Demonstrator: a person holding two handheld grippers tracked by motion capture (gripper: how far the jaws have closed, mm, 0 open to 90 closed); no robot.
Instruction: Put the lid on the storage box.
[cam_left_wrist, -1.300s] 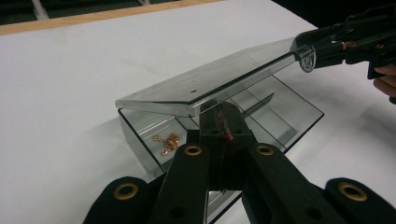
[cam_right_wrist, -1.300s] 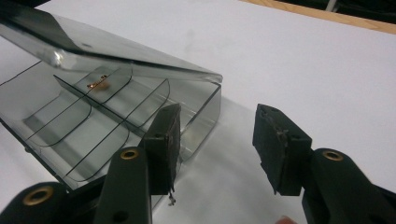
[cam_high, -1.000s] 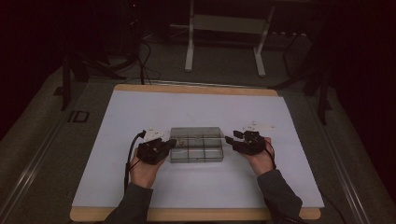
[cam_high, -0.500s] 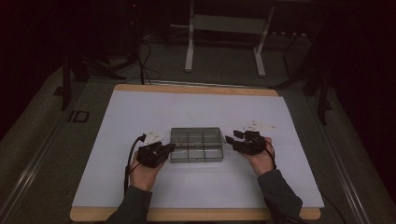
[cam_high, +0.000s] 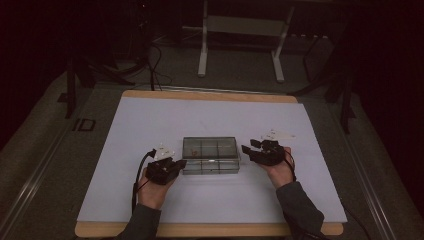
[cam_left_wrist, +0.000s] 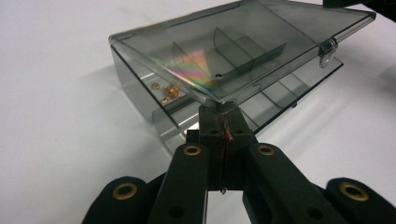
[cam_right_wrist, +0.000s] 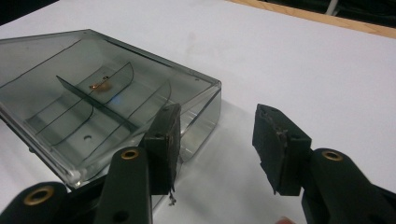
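A smoky clear plastic compartment box (cam_high: 210, 155) lies mid-table on the white mat (cam_high: 150, 125). My left gripper (cam_high: 182, 162) is at its near left corner, and its jaws (cam_left_wrist: 219, 109) are shut on the corner of the lid (cam_left_wrist: 243, 42). The lid is raised and tilted above the base. Small gold pieces (cam_left_wrist: 168, 91) lie in one compartment (cam_right_wrist: 100, 85). My right gripper (cam_high: 248, 150) stands open beside the box's right end. One of its jaws (cam_right_wrist: 215, 126) is in front of the box's corner and nothing is between them.
A wooden table edge (cam_high: 210, 230) frames the mat. Beyond the far edge stand a white frame's legs (cam_high: 202, 55) and cables on a dark floor. Bare mat lies all round the box.
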